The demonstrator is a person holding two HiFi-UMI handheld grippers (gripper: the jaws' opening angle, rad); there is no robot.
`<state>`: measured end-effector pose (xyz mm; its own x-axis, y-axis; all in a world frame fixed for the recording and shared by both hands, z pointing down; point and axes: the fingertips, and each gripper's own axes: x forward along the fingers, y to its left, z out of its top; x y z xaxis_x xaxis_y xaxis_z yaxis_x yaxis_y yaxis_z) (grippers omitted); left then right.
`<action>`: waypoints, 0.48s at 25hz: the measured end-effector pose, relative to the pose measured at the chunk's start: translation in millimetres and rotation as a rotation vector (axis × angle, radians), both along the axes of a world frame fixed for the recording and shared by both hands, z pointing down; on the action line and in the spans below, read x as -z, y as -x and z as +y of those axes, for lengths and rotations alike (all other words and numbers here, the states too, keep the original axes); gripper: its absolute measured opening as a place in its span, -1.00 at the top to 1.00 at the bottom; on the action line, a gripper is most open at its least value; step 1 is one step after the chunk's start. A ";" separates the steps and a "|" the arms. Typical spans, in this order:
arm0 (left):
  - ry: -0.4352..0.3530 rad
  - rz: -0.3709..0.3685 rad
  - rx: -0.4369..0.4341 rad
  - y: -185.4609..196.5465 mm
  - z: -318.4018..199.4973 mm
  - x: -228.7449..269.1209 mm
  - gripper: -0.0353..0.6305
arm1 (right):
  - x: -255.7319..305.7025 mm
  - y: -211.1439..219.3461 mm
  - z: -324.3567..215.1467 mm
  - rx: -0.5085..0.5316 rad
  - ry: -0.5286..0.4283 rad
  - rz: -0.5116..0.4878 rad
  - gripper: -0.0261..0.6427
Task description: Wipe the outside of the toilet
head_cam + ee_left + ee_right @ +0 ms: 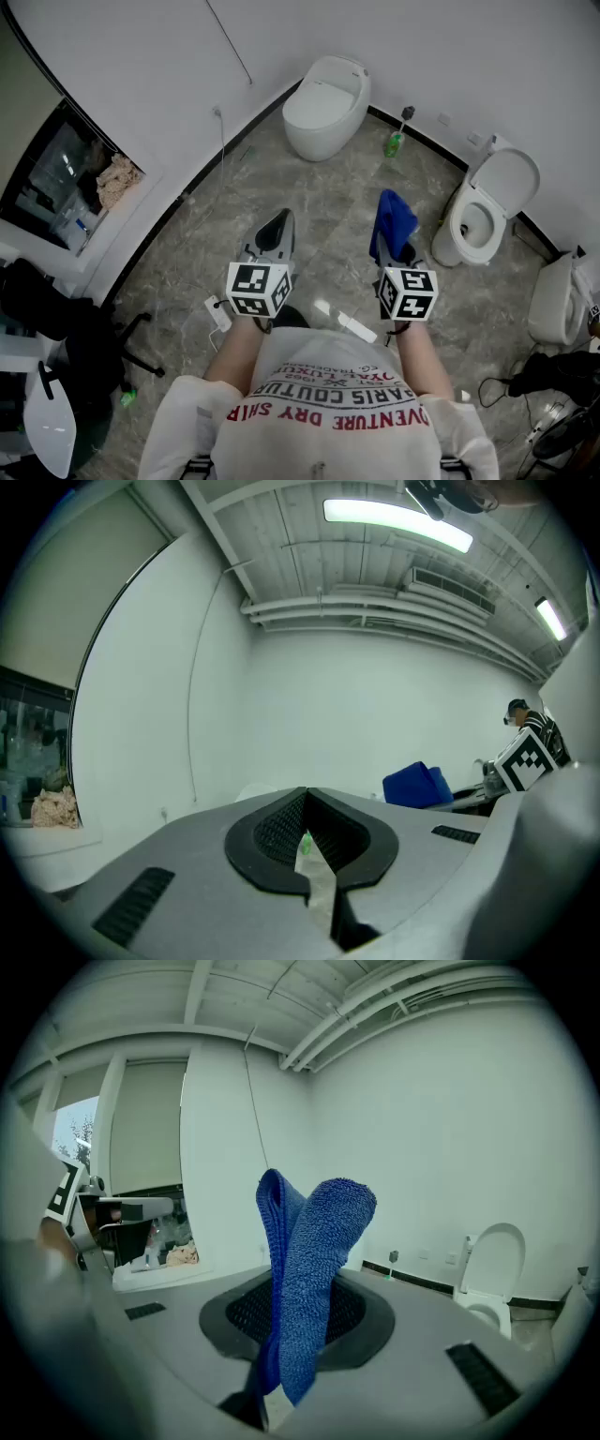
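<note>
Head view: my right gripper [401, 258] clamps the blue cloth [394, 220]; my left gripper [277, 228] is closed, holding nothing. Closed toilet [326, 105] stands well ahead at the wall, open-lid toilet [487, 208] nearer on the right, green bottle [395, 143] between them.

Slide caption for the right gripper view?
Right gripper shut on a folded blue cloth, an open-lidded toilet standing against the far wall.

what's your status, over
Right gripper shut on blue cloth; left gripper shut, empty. Closed toilet and open toilet ahead, no contact yet. Green bottle on floor between them.
</note>
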<state>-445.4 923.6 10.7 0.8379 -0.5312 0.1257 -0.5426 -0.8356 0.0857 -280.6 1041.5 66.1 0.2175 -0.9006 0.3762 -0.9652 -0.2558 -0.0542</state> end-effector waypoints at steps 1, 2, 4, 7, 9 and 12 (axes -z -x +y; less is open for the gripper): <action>0.001 0.000 0.001 -0.4 0.1 -1.1 0.88 | -1.2 -0.6 0.2 0.001 0.002 0.001 0.69; 0.002 0.000 0.002 -1.1 0.0 -2.1 0.88 | -2.2 -1.4 0.2 0.001 0.003 0.002 0.69; 0.004 0.000 0.004 -3.6 -0.7 -3.3 0.88 | -3.7 -4.2 -0.2 0.002 0.005 0.002 0.69; 0.005 -0.001 0.002 -7.7 -1.6 -4.5 0.88 | -5.3 -8.4 -0.4 0.001 0.009 0.002 0.69; 0.007 -0.003 0.001 -7.6 -2.4 -5.9 0.88 | -6.9 -8.6 -0.9 -0.001 0.012 0.001 0.69; 0.013 -0.008 -0.002 -8.0 -5.0 -8.6 0.88 | -8.4 -9.2 -3.3 -0.011 0.006 -0.017 0.69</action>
<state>-437.4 918.6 19.3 0.8382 -0.5273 0.1391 -0.5412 -0.8358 0.0927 -271.4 1038.2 74.6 0.2210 -0.8958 0.3857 -0.9613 -0.2668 -0.0688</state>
